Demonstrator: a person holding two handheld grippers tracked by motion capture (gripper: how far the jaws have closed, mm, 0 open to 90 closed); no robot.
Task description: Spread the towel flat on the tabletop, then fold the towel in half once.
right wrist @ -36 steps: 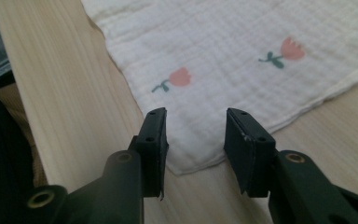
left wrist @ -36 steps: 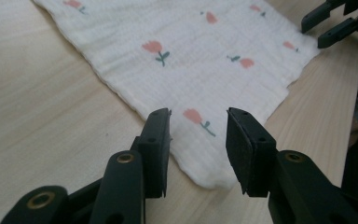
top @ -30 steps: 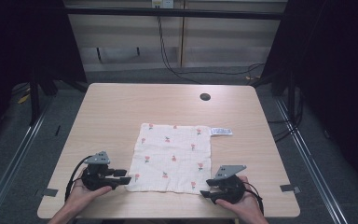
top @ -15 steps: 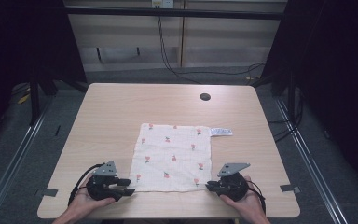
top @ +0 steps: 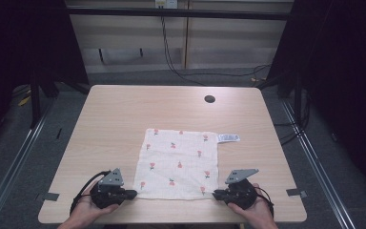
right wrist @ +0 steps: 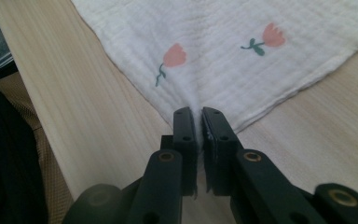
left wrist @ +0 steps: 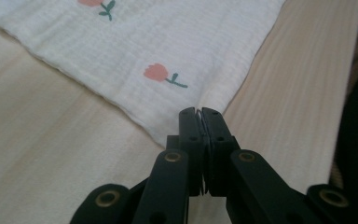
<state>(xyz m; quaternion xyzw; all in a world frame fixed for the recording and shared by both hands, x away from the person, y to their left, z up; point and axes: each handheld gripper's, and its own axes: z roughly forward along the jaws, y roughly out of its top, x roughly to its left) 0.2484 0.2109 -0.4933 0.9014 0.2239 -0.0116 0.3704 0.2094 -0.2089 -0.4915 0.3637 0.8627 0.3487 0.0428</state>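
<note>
A white cloth (top: 180, 162) printed with small red flowers lies flat in the middle of the wooden table (top: 124, 114), with a white label (top: 228, 138) at its far right corner. My left gripper (top: 132, 193) sits at the cloth's near left corner. In the left gripper view its jaws are pressed together on that corner of the cloth (left wrist: 177, 51), the gripper (left wrist: 199, 112) low on the table. My right gripper (top: 215, 194) sits at the near right corner. In the right gripper view the gripper (right wrist: 199, 113) pinches a fold of the cloth (right wrist: 242, 60).
A dark round hole (top: 209, 99) is set in the far part of the tabletop. Grey tape marks (top: 51, 196) (top: 296, 192) sit near the front corners. The table's front edge runs just behind both hands. Cables (top: 171, 57) lie on the floor beyond the table.
Both grippers have slid back toward the front edge and inward, ending at the cloth's two near corners. The cloth has stayed flat in place.
</note>
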